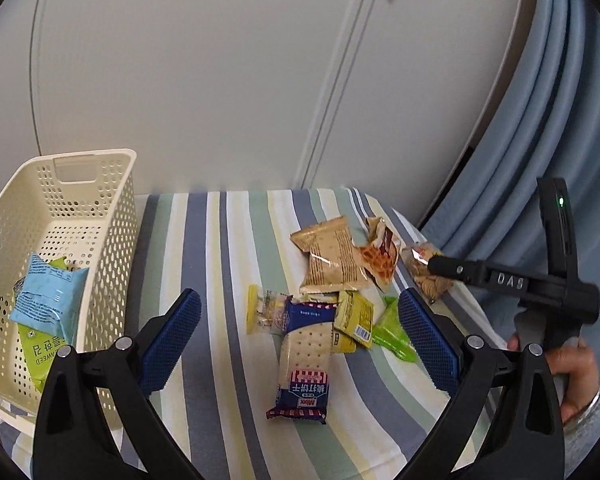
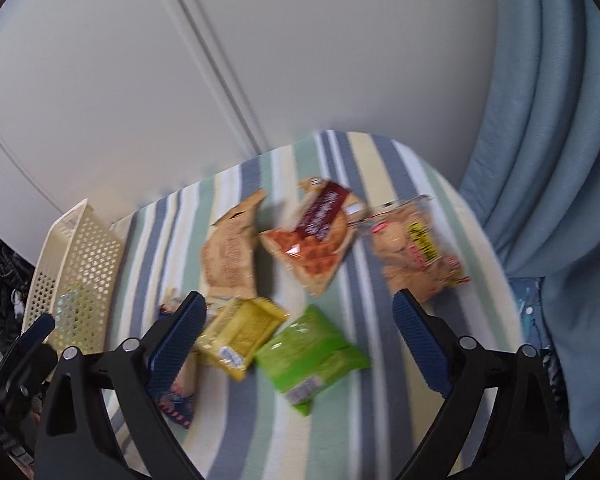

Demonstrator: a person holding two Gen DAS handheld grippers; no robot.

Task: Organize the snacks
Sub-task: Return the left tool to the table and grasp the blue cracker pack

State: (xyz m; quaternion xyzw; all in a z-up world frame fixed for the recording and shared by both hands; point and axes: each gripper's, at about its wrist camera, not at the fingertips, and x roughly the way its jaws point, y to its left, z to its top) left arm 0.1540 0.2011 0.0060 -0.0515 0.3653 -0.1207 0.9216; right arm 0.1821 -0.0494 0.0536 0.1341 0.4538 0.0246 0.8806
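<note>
Both sets of tongs are hovering wide apart and holding nothing above a striped surface (image 1: 228, 360). The left tongs (image 1: 300, 340) are hanging over a long soda-cracker pack (image 1: 305, 364), which is lying flat with its long axis running nearly straight away from the camera, its red-striped end pointing toward the tongs. Just beside its far end are sitting a small clear-and-yellow packet (image 1: 262, 314), a yellow packet (image 2: 240, 332) and a green packet (image 2: 312, 356). Farther back, a tan bag (image 1: 332, 256), an orange-and-brown bag (image 2: 314, 236) and a clear bag of biscuits (image 2: 416, 252) are lying near each other. At the left edge, a cream perforated basket (image 1: 112, 240) is holding a light-blue packet (image 1: 48, 300) over a lime one (image 1: 40, 354). The right tongs (image 2: 300, 332) are blurring slightly above the yellow and green packets.
</note>
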